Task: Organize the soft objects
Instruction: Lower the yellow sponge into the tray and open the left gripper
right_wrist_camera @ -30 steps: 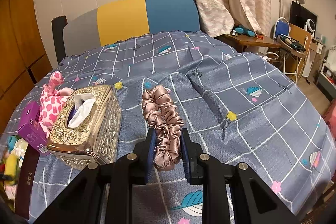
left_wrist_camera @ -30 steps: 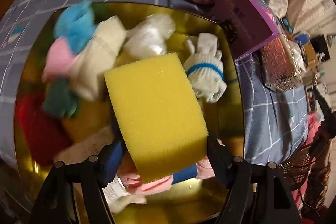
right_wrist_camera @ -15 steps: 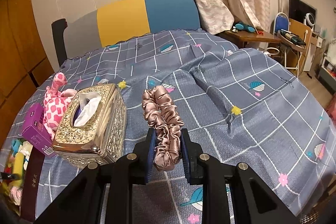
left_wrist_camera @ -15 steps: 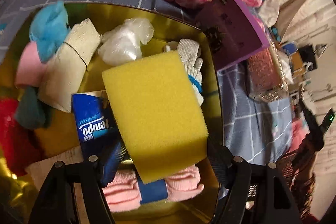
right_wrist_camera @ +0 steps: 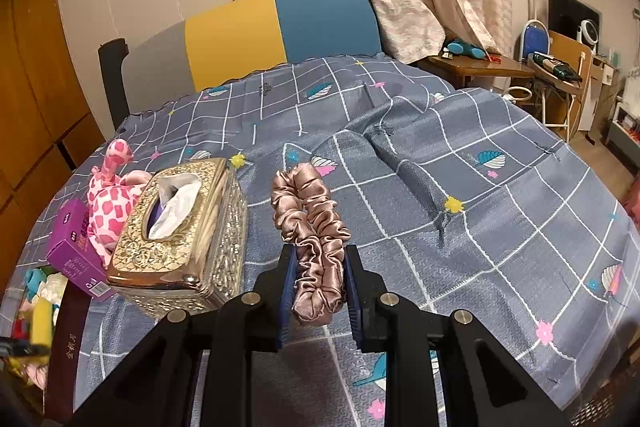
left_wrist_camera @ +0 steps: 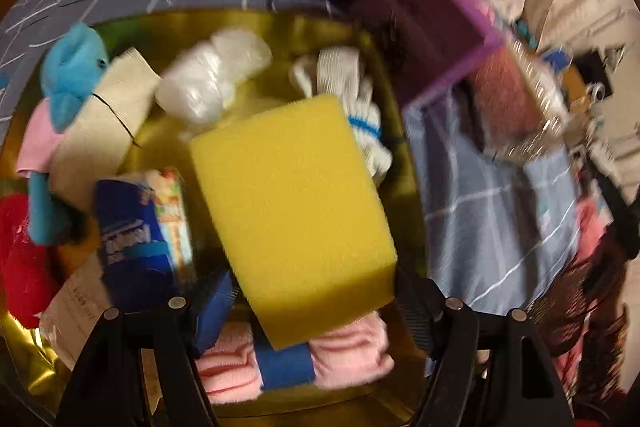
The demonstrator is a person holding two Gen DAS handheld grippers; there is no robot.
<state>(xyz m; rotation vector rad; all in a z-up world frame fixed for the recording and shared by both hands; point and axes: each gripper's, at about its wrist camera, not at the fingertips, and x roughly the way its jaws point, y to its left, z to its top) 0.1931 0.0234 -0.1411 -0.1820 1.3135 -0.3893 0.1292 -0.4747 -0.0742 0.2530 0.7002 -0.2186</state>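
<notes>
Hovering over the gold bin [left_wrist_camera: 280, 23] at the bed's edge, the left gripper [left_wrist_camera: 316, 291] clamps the yellow sponge [left_wrist_camera: 288, 195] for dropping in; the right gripper [right_wrist_camera: 318, 287] pinches a satin scrunchie [right_wrist_camera: 312, 227], waiting its turn

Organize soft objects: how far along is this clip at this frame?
Well along. The gold bin already holds several soft items, among them a blue plush and white gloves. In hand: the left gripper holds a yellow sponge over the bin; the right gripper holds a satin scrunchie. Left: the pink spotted plush on the bed.
</notes>
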